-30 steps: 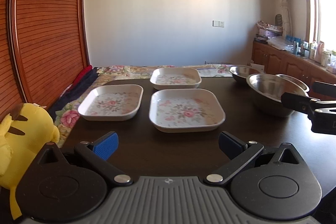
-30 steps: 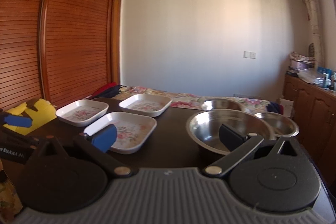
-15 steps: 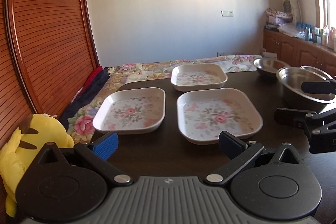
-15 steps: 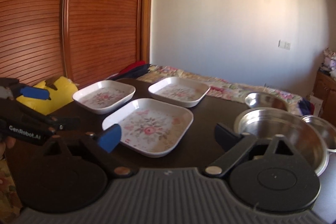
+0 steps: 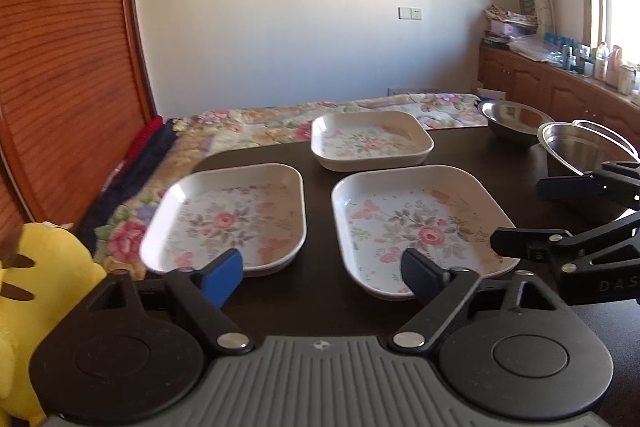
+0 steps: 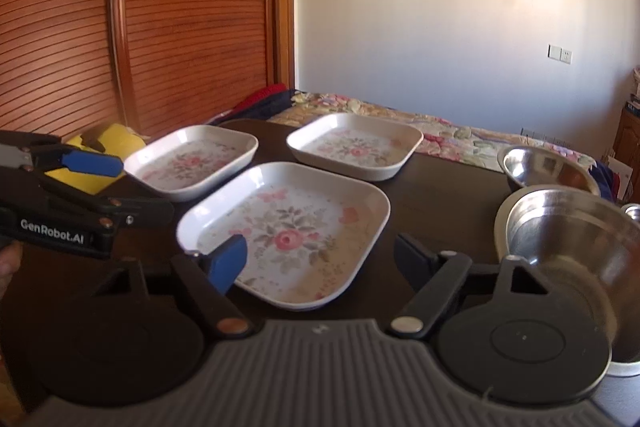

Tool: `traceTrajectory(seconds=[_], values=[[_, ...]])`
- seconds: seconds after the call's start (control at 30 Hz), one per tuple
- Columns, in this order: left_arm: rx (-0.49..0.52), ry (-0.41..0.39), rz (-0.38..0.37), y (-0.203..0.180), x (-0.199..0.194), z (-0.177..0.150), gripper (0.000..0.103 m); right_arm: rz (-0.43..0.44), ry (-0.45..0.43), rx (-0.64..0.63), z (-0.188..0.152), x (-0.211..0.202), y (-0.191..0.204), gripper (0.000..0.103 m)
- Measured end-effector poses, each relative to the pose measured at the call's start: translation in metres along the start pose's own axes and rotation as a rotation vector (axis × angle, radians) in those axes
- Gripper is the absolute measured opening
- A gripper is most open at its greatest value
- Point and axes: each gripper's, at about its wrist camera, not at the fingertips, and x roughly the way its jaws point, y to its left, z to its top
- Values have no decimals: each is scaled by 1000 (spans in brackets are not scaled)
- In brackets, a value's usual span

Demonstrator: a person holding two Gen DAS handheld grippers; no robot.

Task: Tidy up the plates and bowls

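Both tools spread, empty: left tool [image 5: 320, 275] and right tool [image 6: 320, 259] hover near floral plate [image 6: 296, 227] on worktop [image 6: 440, 195].

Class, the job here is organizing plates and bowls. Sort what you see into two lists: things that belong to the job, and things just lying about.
Belongs to the job:
- three floral square plates
- steel bowls: large, smaller
- left hand-held gripper, open
- right hand-held gripper, open

Just lying about:
- yellow plush toy
- floral bedspread
- clutter on the side cabinet
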Motion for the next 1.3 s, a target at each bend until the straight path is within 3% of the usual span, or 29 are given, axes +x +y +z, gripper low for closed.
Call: traceTrajectory(seconds=[0.27, 0.5, 0.9, 1.03, 1.1, 1.3], values=[[-24, 25, -63, -1, 19, 0, 54, -8, 36, 9, -2, 14, -4, 64], [-69, 39, -119, 2, 32, 3, 38, -31, 57, 25, -1, 24, -9, 53], [-66, 55, -132, -1, 50, 6, 30, -46, 80, 71, 2, 37, -18, 46], [-62, 62, -127, -3, 54, 6, 28, -43, 93, 88, 3, 42, -21, 37], [-62, 66, -125, -4, 56, 5, 21, -41, 96, 91, 2, 43, -21, 36], [-62, 82, -128, -2, 61, 3, 16, -34, 104, 112, 0, 45, -23, 34]])
